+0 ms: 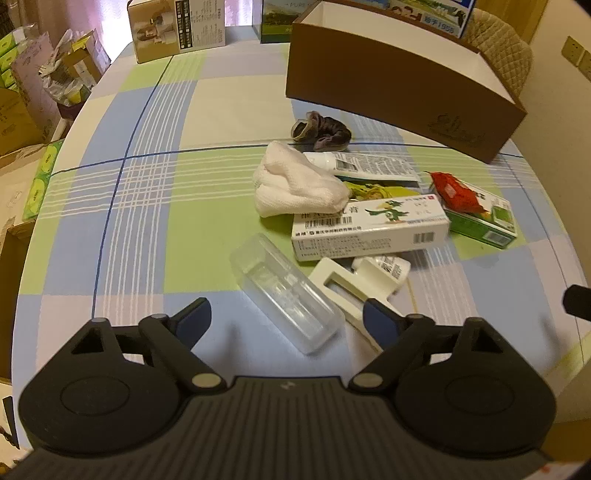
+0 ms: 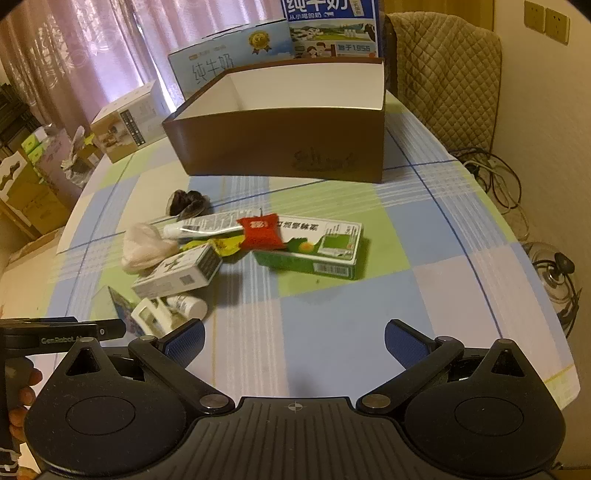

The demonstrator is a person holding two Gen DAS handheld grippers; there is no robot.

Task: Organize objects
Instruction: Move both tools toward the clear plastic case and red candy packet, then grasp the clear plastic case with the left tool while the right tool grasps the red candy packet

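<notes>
Left hand-held gripper (image 1: 284, 317) hangs open and empty astride the clear plastic case (image 1: 286, 295), probably lining up a grab for the brown box (image 1: 399, 96); the right hand-held gripper (image 2: 294, 341) is wide open, empty too.

yellow packet (image 1: 373, 190) mostly hidden under towel (image 1: 295, 184) | hand (image 2: 22, 398) cut off at edge

Milk cartons (image 2: 328, 27) and a printed box (image 1: 177, 29) are stood at the table's (image 2: 424, 258) far edge. A quilted chair (image 2: 447, 74) is set behind it, cables (image 2: 495, 177) beside.
</notes>
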